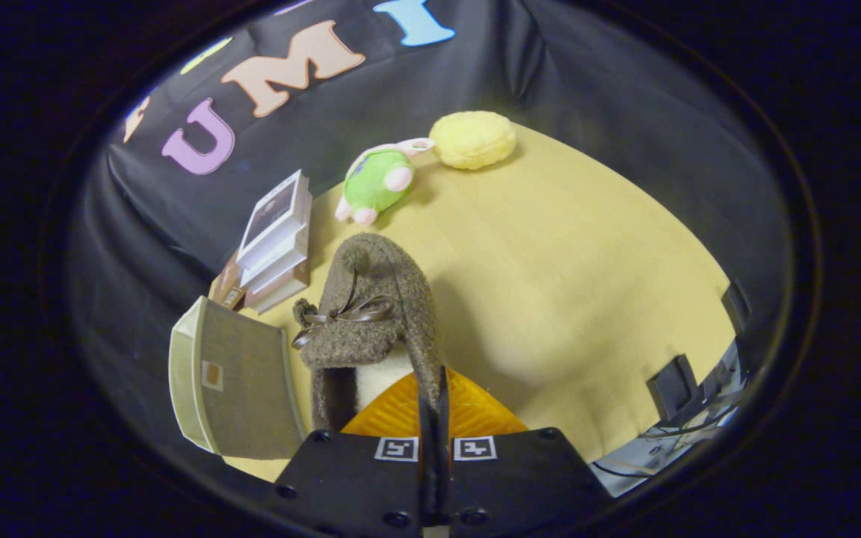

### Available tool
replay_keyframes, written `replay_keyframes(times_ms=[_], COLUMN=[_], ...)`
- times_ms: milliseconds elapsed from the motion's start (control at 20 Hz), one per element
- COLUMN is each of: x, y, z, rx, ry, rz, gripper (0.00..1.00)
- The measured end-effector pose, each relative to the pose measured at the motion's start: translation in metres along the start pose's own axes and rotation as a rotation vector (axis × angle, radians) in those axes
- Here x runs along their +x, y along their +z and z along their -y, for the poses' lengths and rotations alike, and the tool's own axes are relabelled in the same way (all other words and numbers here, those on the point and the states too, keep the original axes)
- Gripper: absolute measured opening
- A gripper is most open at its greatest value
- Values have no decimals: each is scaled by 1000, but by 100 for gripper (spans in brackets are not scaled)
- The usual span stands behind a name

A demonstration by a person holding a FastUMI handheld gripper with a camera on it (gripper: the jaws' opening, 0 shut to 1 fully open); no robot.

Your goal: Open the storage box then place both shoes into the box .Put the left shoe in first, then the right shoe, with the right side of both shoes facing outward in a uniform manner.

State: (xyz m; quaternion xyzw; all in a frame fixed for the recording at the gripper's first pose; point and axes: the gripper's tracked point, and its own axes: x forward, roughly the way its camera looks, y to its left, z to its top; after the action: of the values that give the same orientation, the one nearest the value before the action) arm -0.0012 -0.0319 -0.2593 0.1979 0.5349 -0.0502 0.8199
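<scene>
The hand-held gripper (434,388) is clenched on the rim of a fuzzy brown shoe (371,314), lifted at frame centre. The storage box (240,381), lower left on the worktop (565,276), looks open; neither shoe appears placed yet.

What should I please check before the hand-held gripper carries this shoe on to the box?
1. Hand-held gripper shut on the shoe edge: ok.
2. Shoe off the table: cannot tell.
3. Box beside the shoe, left of the fingers: ok.
4. Box open: cannot tell.
5. Left or right shoe: cannot tell.
6. Books, plush toy and yellow cushion beyond, apart from shoe: ok.
</scene>
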Motion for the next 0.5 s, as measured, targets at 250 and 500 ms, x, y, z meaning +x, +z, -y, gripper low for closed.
replay_keyframes(times_ms=[250, 500], x=[-25, -52], y=[-15, -17], z=[-63, -139], rx=[-9, -21], ry=[43, 129], rz=[13, 57], gripper=[4, 4])
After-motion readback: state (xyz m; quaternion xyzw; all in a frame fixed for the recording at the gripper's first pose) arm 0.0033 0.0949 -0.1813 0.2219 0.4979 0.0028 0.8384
